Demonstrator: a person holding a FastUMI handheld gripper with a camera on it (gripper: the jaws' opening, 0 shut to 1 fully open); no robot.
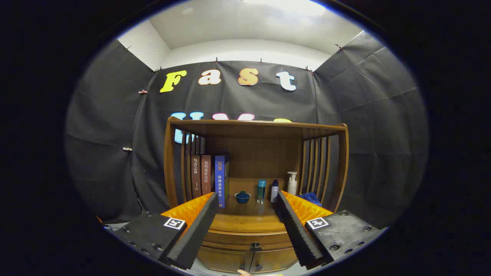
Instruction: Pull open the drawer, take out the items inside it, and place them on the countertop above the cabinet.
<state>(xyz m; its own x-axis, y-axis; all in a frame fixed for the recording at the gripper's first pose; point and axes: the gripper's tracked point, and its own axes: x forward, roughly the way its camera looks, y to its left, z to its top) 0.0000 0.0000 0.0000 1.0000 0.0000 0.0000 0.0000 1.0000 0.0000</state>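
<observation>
The tongs (247, 226) stood wide open, gripping nothing. The shut drawer (249, 238) lay dead ahead and below; its knob (254, 245) sat between the fingers.

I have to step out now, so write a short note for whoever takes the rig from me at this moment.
Claw: open, holding nothing, fingers spread wide and pointed at the wooden cabinet.
Drawer: shut, just below the countertop, its small dark knob between the fingers and a little beyond them.
Countertop: already carries books, a small lidded cup, a teal bottle, a white bottle, a pump bottle and a blue cloth.
Done: nothing yet.
Left: pull the drawer open, take out what is inside, set it on the countertop.
</observation>
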